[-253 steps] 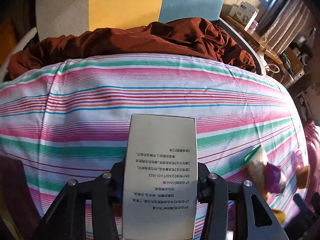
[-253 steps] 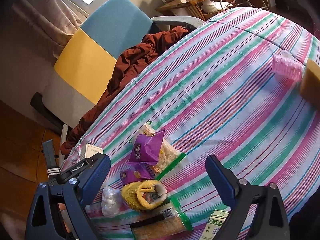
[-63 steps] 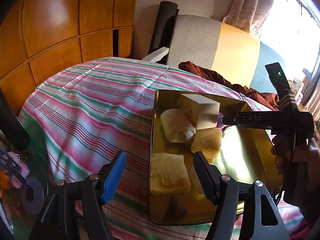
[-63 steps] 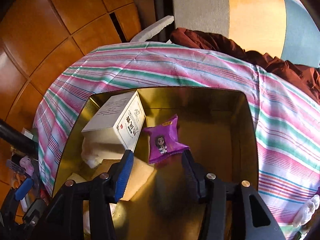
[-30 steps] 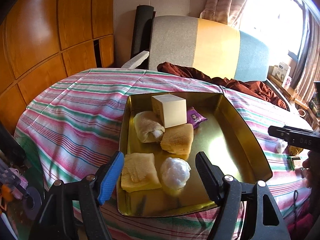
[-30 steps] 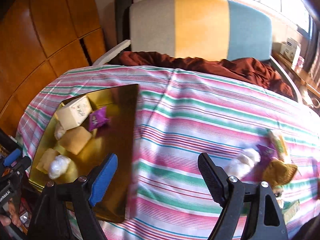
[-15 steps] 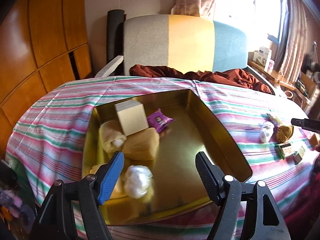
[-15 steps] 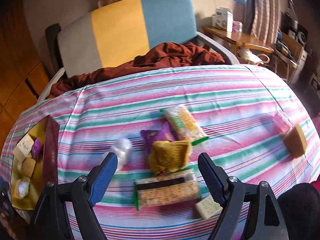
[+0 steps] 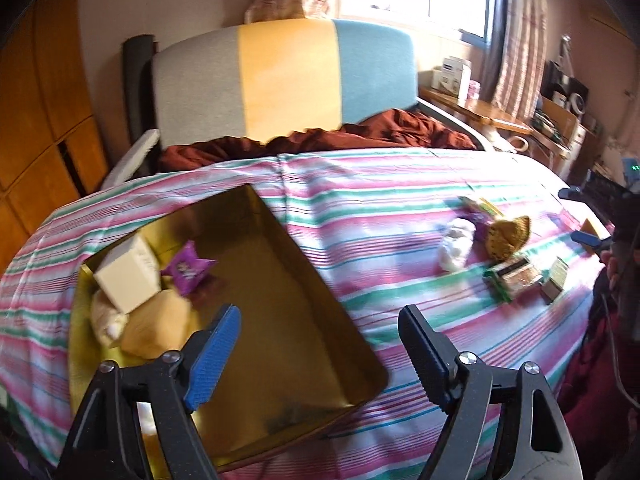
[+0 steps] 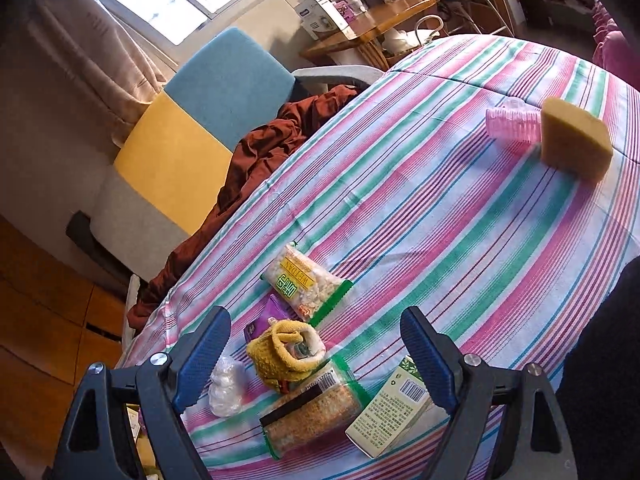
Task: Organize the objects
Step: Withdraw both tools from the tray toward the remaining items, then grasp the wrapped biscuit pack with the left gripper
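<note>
Yellow knitted pouch [image 10: 286, 350] lies low-centre between the right gripper [image 10: 314, 354]'s empty, just-widened jaws, nearer than the left's.

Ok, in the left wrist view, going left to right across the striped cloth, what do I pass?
White box in the gold tray → purple snack packet → white wad → yellow knit pouch → small green-edged carton.

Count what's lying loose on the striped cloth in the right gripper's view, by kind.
Snack packets: 3
Cartons: 1
Sponges: 1
Yellow knitted pouches: 1
White plastic wads: 1
Pink ribbed cups: 1
Total: 8
</note>
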